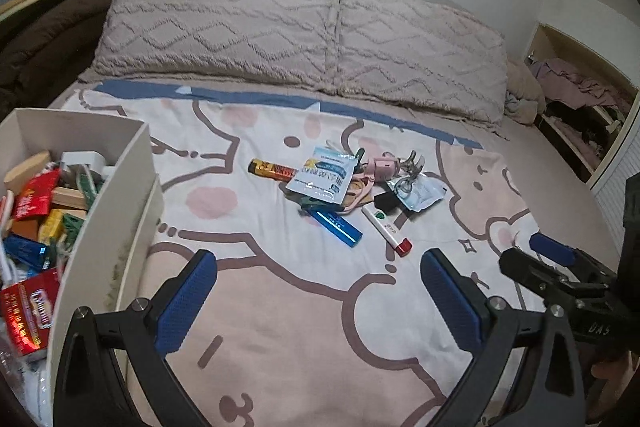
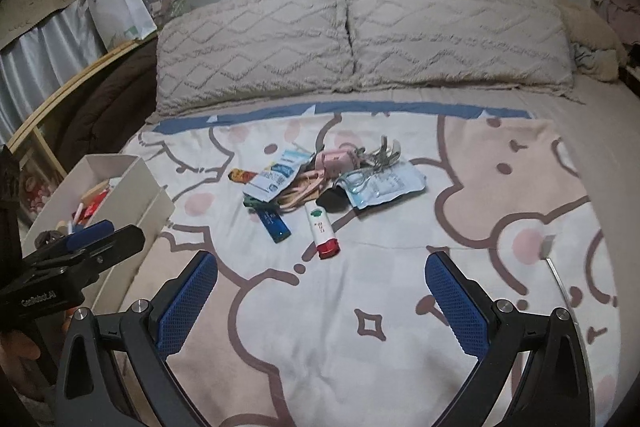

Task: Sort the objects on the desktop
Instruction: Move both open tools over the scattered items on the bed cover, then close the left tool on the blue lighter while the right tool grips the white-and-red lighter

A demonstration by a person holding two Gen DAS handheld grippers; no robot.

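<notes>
I see both grippers held above the bed (image 1: 304,307); the left gripper (image 1: 318,291) has its jaws wide apart with nothing between them, and the right gripper (image 2: 322,293) likewise, jaws apart and empty. The pile of small objects (image 1: 344,183) lies mid-bed, well ahead of both; I make out a blue tube (image 1: 338,229), a white stick with a red cap (image 1: 388,229), a printed sachet (image 1: 324,175) and a yellow-red bar (image 1: 272,169); the pink item and the metal clip behind overlap, so I cannot tell them apart cleanly. The white box (image 1: 100,211) sits at the left, already full of mixed things; its near end is cut off by the frame edge and partly hidden by my left gripper in the right wrist view.
</notes>
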